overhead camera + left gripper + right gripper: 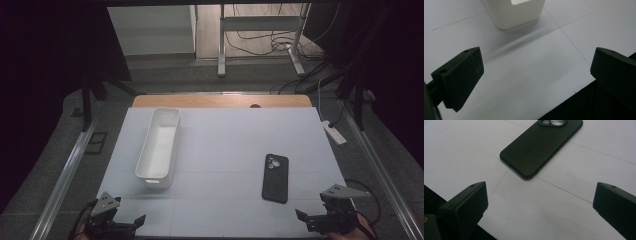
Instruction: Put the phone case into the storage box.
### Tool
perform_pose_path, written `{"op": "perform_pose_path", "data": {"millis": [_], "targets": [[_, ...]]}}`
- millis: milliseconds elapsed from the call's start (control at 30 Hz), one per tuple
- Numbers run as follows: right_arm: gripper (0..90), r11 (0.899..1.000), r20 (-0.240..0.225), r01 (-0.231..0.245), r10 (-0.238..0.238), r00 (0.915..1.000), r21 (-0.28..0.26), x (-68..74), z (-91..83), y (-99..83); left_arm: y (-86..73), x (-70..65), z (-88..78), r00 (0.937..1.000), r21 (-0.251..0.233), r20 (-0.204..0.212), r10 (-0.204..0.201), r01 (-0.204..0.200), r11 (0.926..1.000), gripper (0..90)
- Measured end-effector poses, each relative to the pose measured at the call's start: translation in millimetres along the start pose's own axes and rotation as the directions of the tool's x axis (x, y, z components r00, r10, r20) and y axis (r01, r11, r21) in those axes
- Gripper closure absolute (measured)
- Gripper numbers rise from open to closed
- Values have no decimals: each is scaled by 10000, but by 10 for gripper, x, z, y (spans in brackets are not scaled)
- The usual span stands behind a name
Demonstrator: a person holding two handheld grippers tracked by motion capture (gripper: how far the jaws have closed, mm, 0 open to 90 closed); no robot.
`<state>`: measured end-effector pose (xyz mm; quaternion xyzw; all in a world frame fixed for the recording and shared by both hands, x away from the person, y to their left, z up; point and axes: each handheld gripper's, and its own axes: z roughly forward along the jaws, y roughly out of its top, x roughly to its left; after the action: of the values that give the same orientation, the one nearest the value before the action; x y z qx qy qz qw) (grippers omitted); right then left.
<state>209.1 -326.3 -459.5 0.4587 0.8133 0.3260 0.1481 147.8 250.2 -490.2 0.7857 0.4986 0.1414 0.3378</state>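
A black phone (275, 178) lies face down on the white table (225, 150), right of centre, its camera end pointing away. A long white bin (159, 146) stands left of centre, lengthwise front to back, with nothing visible inside. My left gripper (125, 222) rests at the front left corner, open, with the bin's near end (514, 12) ahead of its jaws. My right gripper (312, 220) sits at the front right corner, open, and the phone (541, 143) lies just beyond its jaws. Nothing is between either pair of jaws.
A wooden strip (220, 101) runs along the table's far edge. A white power strip (334, 132) lies on the floor off the right side. Metal rails (65, 175) flank the table. A desk frame with cables (260, 40) stands in the background.
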Motion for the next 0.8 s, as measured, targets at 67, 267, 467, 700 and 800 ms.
{"op": "perform_pose_path", "data": {"millis": [67,267,467,700,800], "targets": [[0,10000,-22,69,-69,10000,13,4,0,2,-1,-6,4,10000,-4,-26,29,-29,10000,0],[0,9998,154,112,-109,9998,-159,0,-5,15,-16,-26,-15,9996,-221,-190,190,-194,9996,2],[0,9999,180,35,-33,9998,-151,-14,8,44,-12,-36,-5,9993,-88,-231,305,-307,9995,5],[0,9999,40,127,-127,9999,-41,-33,31,93,-13,-37,-1,9995,-104,-251,210,-213,9997,8],[0,9999,2,142,-142,9999,-62,-45,35,112,-15,-32,-5,9994,-144,-248,237,-240,9996,10]]}}
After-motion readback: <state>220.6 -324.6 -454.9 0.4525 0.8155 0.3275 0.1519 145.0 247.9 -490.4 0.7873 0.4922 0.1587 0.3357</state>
